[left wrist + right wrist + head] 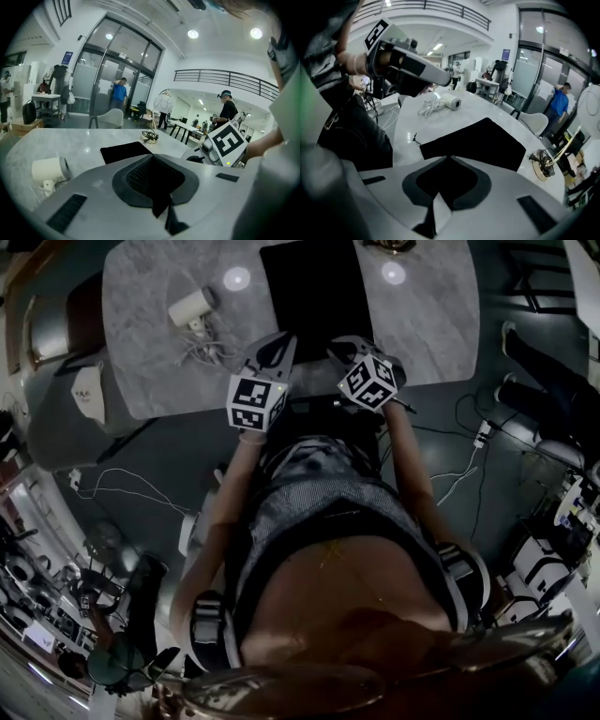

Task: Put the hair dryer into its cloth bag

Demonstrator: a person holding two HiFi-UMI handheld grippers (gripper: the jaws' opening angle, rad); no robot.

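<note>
A pale marble worktop point(141, 362) stands in a bright open office, with glass doors and a railed mezzanine behind. The white hair dryer point(190, 307) lies on its side on the left part of the worktop, its cord point(202, 352) in a loose tangle just beside it. The black cloth bag point(309, 287) lies flat near the middle, well apart from the dryer, with no open mouth showing. Nearer the person, both tools hang over the worktop's near edge. The left hand-held gripper point(284, 341) has its jaws pressed together with nothing between them. The right hand-held gripper point(342, 343) is likewise closed and empty, and points down toward the bag's near edge.

By my reading this is the approach, with neither thing touched yet. The next move probably calls for opening a pair of jaws, then either taking the dryer by its body or pinching the bag's hem to lift its mouth. The limp cloth will likely need one gripper to hold it open, and the trailing cord could snag.
</note>
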